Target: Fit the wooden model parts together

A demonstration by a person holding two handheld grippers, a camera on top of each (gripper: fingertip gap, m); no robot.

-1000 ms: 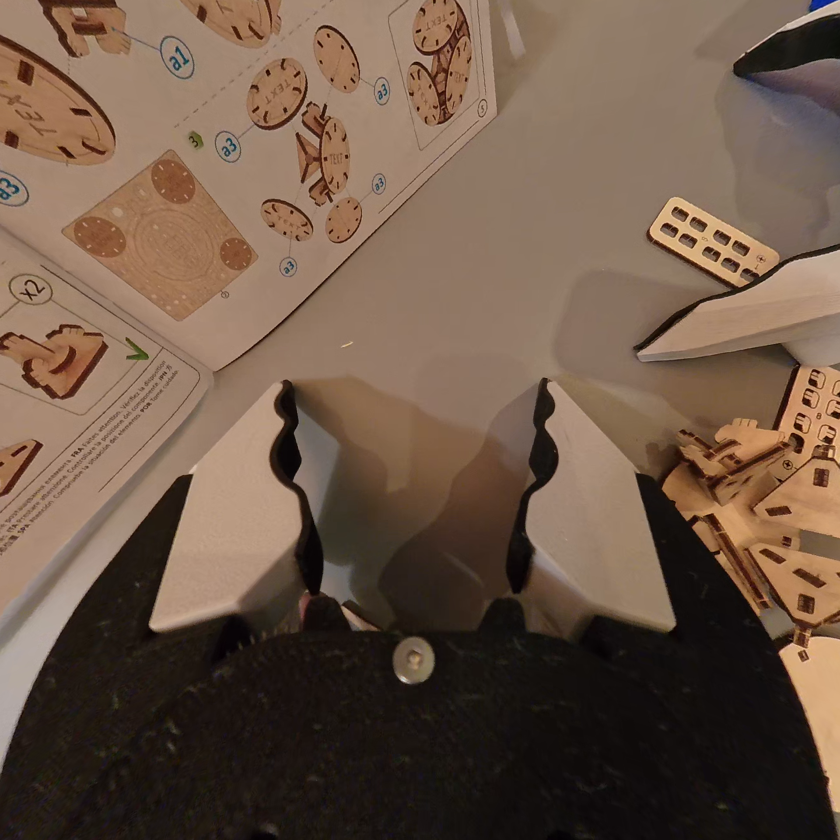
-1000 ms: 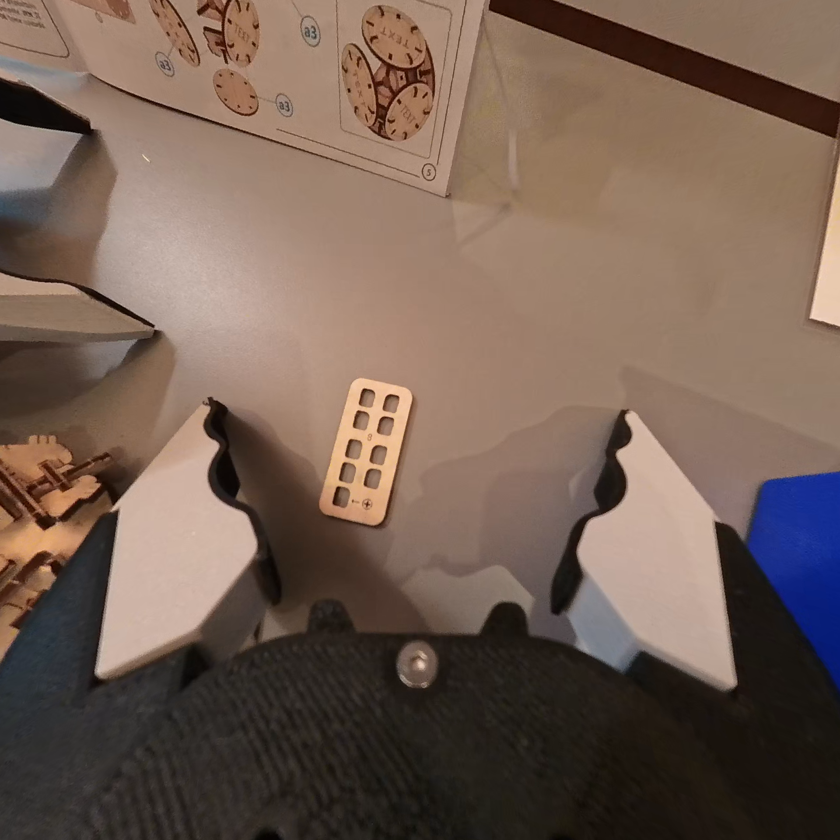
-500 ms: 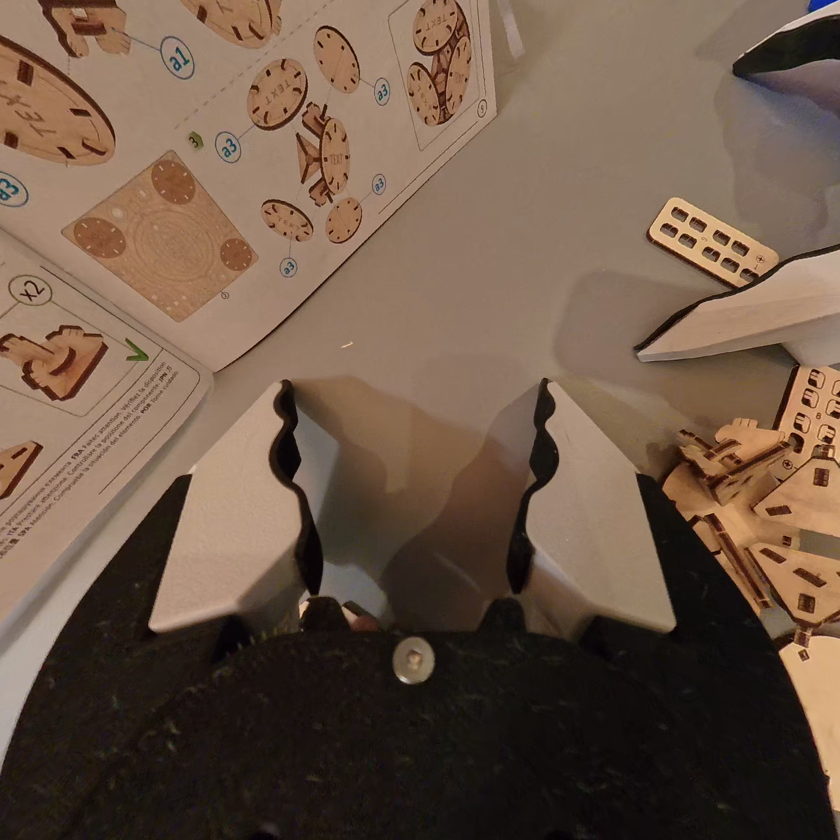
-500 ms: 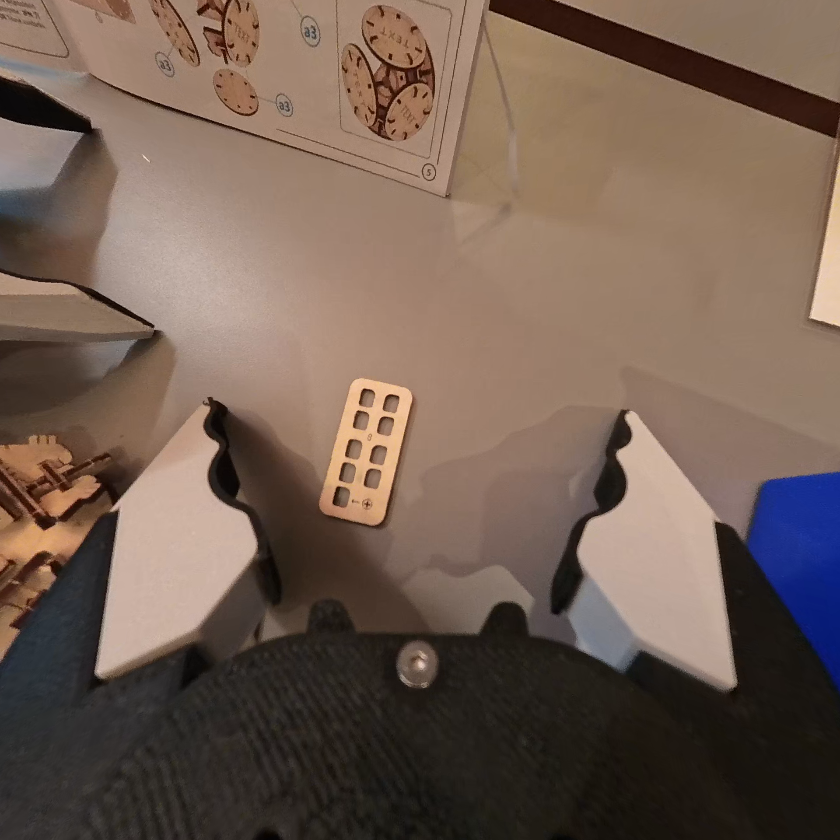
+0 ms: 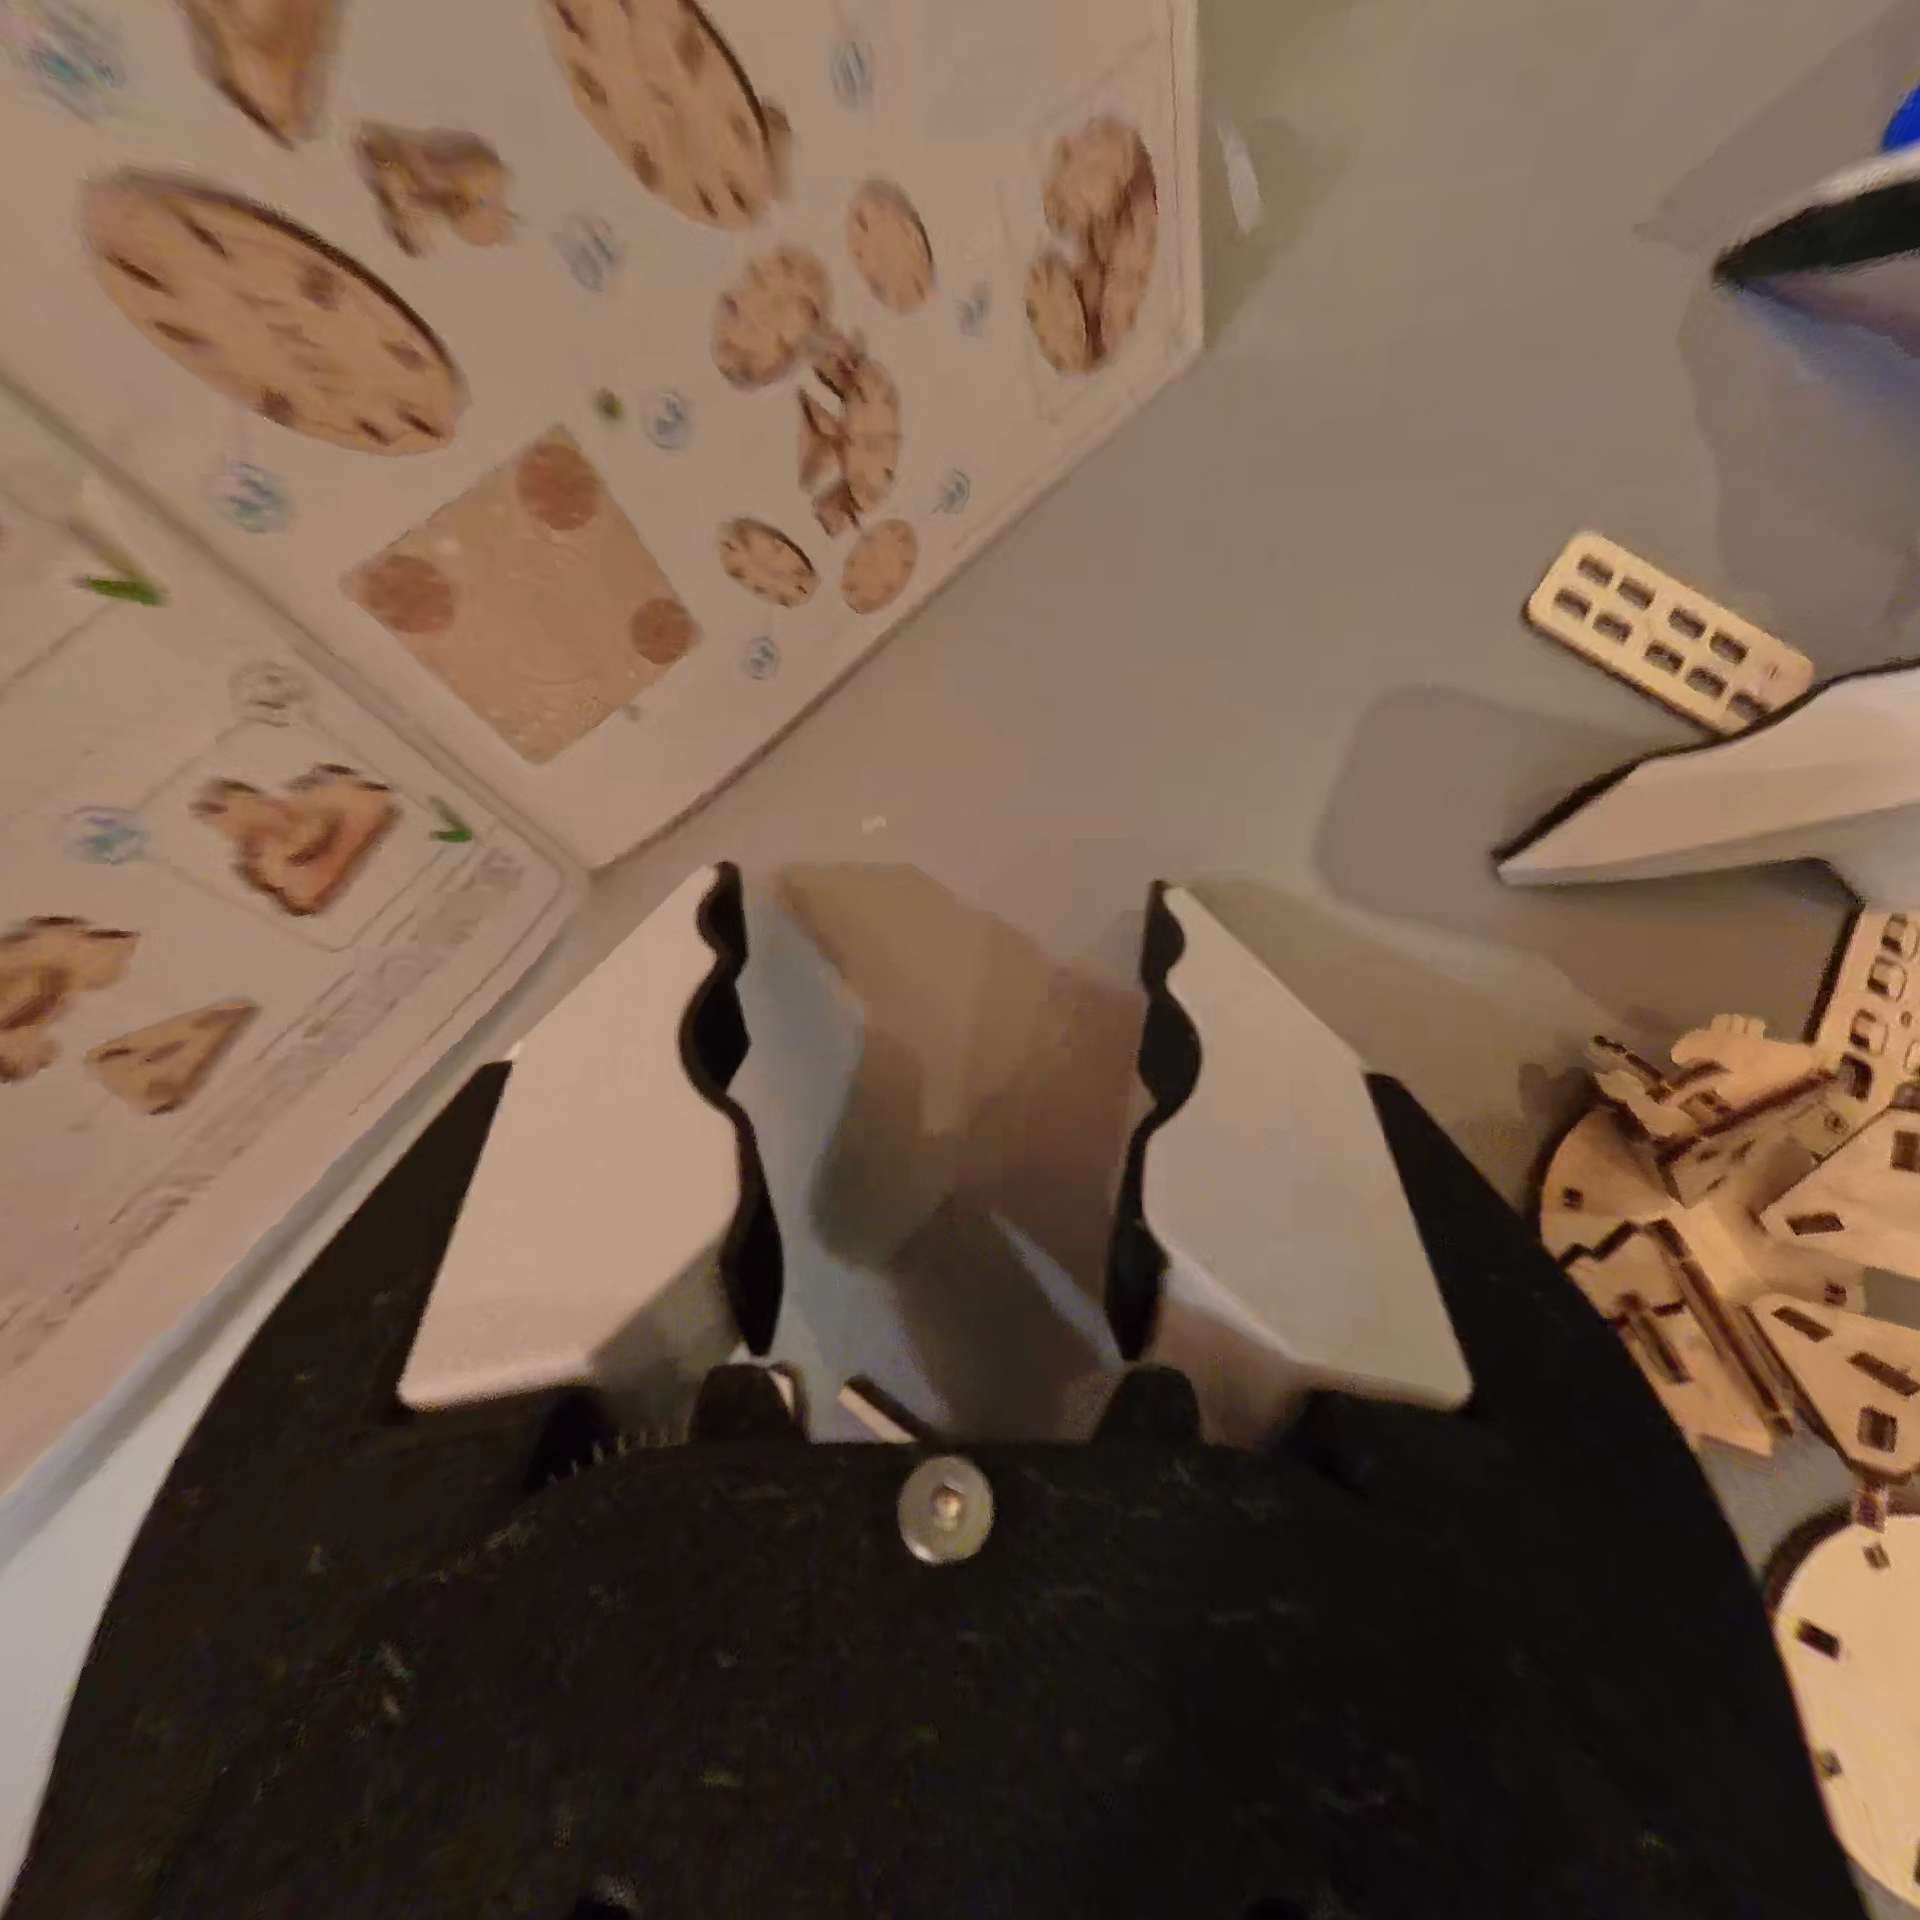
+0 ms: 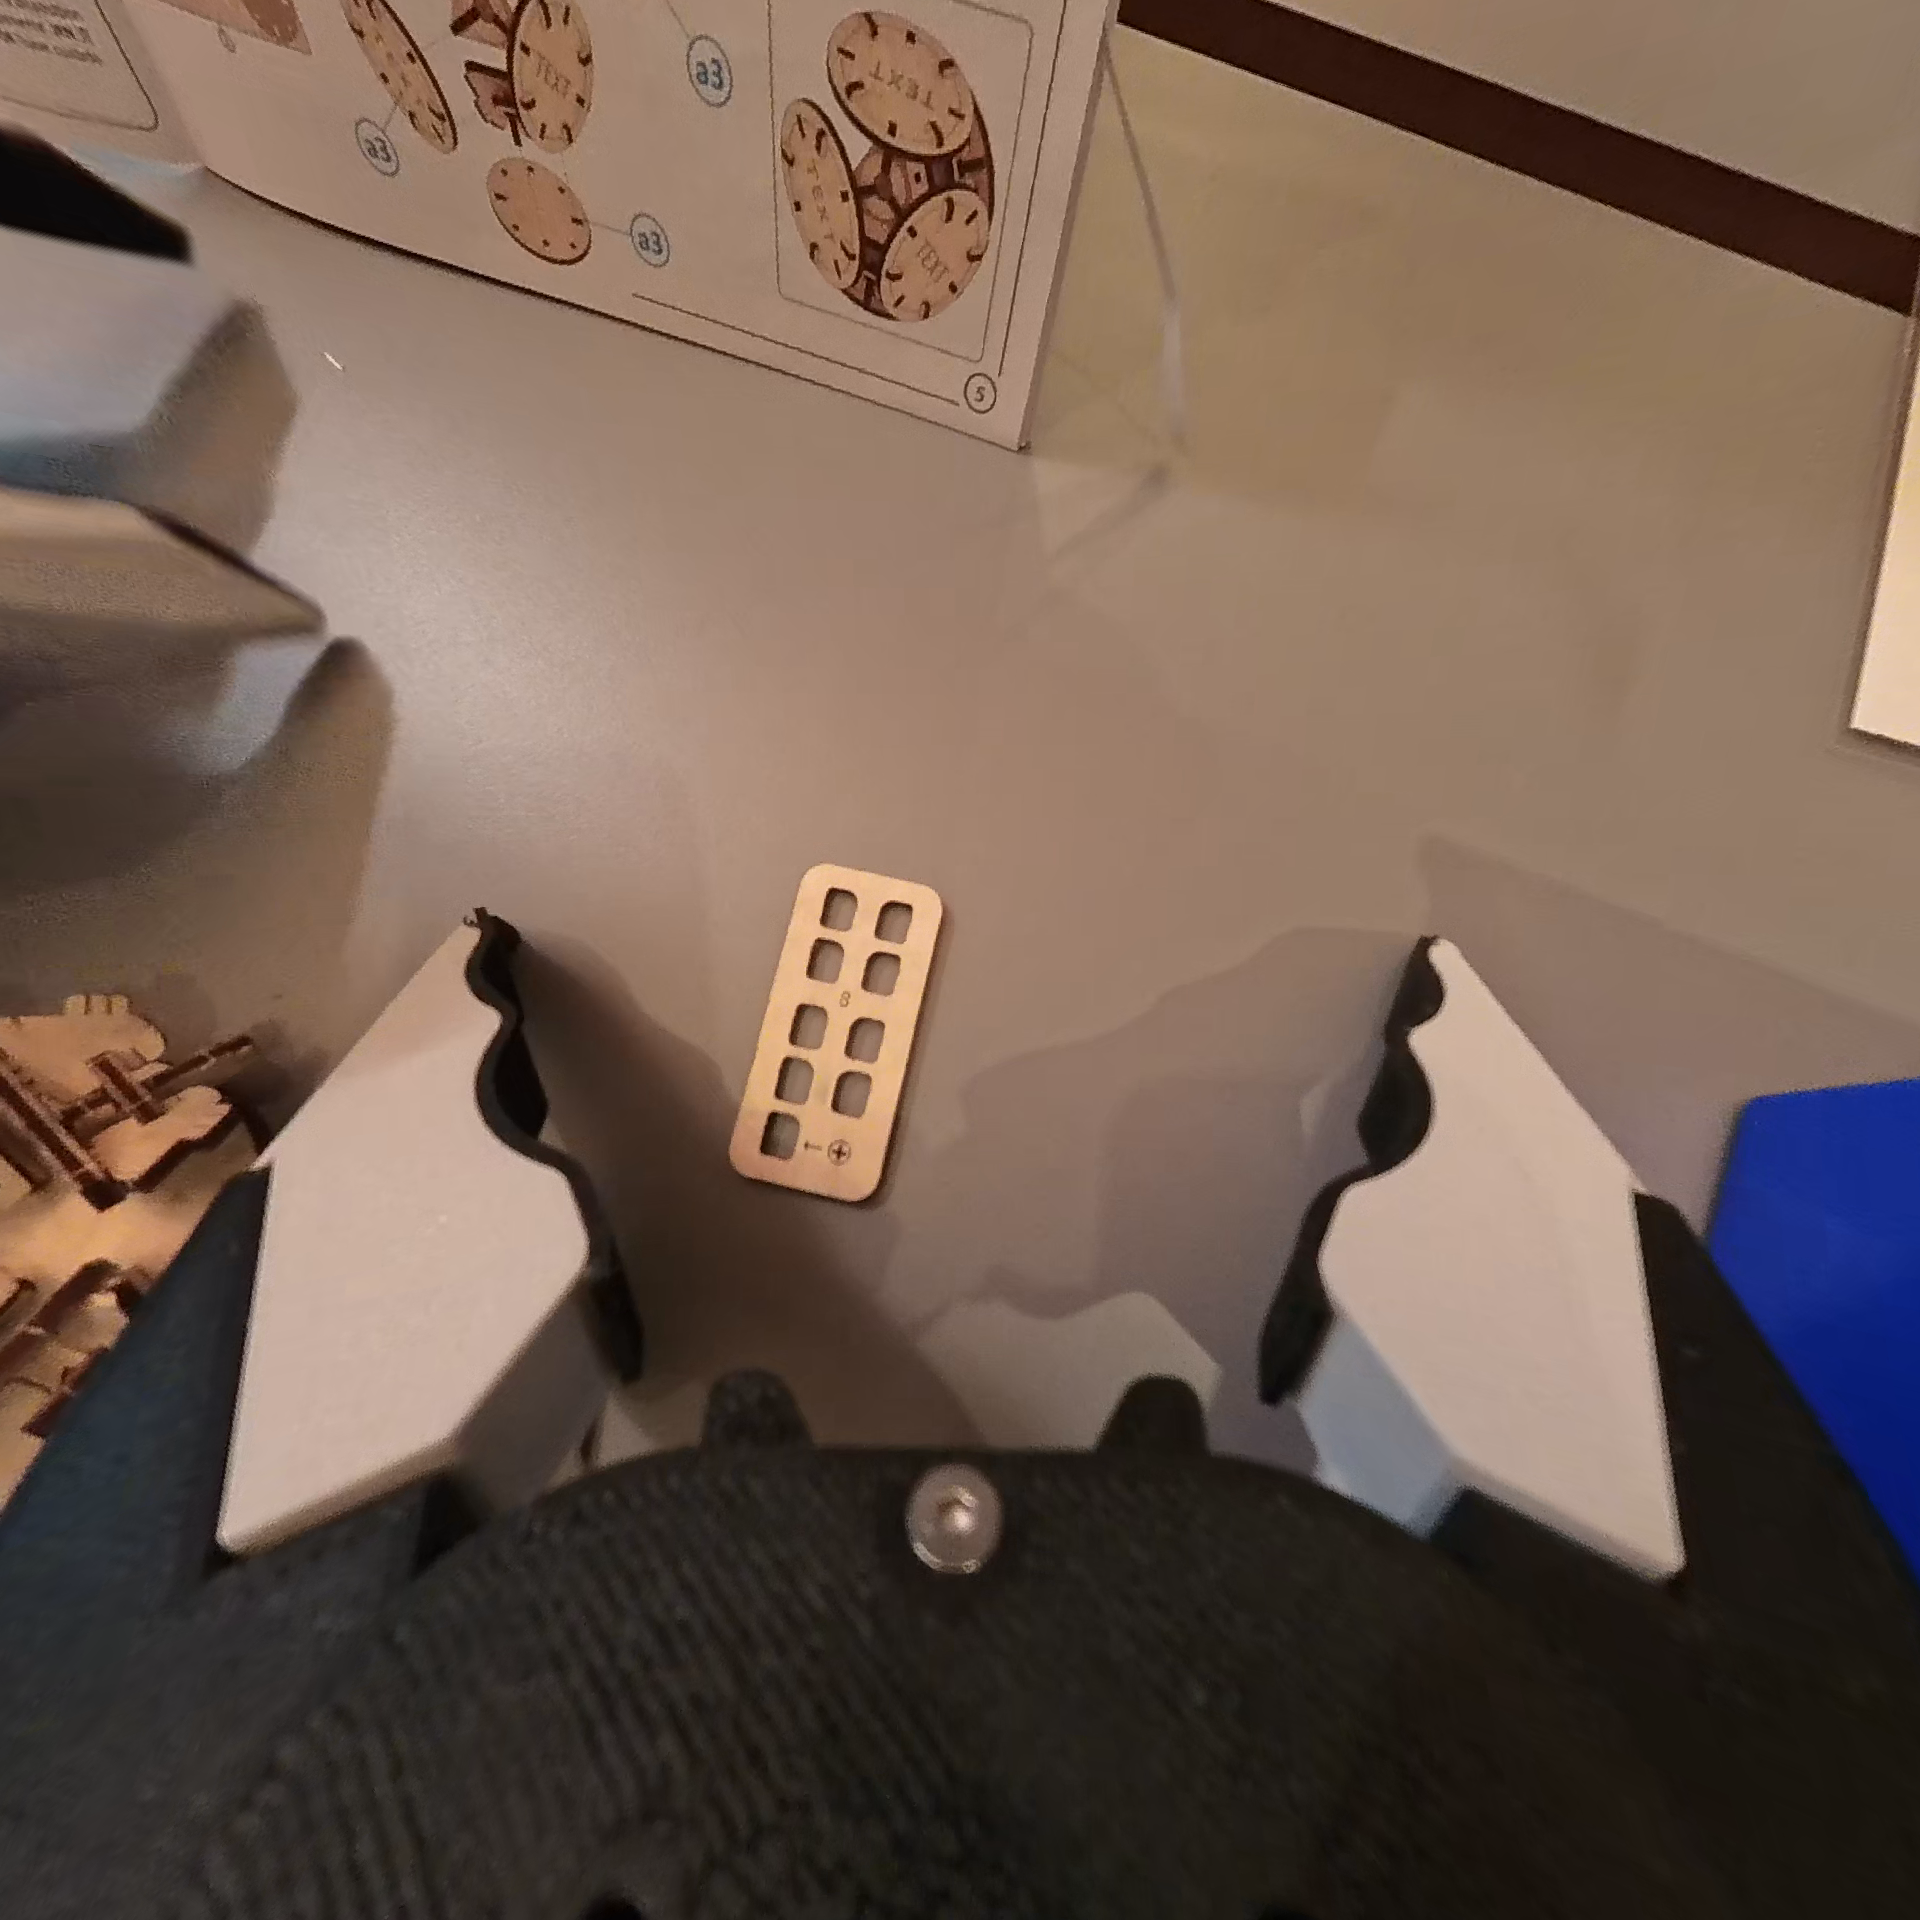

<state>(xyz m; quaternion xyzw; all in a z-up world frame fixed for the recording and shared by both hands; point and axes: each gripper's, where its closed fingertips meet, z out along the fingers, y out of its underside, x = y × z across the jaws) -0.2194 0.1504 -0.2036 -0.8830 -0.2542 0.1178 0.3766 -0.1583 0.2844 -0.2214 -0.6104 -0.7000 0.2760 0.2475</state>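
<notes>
Under both grippers, a grey tabletop is carrying everything. A printed sheet is lying ahead and to the left of the left gripper, with its corner just beside that gripper's left finger. A pale wooden assembly of slotted parts is sitting off the left gripper's right side. A blue object is showing at the right edge, beside the right gripper.

The left gripper is standing at a moderate gap with only bare tabletop between its fingers. Its view is smeared. The right gripper is standing wide, and its pads are pressing on nothing. A plate is lying between its fingers, nearer the left one and touching neither.

As I judge it, the main risk is coming from the plate's thinness. It is lying flush on the tabletop, so closing pads could ride over its edges or scrape the surface. Because it is sitting off-centre, the left finger would be reaching it first and could be pushing it sideways or spinning it. The left gripper could also be catching the sheet's corner and dragging the paper.

The plate is looking like a small, flat rectangle of light wood with rounded corners. Two columns of squarish holes are running along it, and it is pointing roughly away from the gripper, tilted slightly to the right.
</notes>
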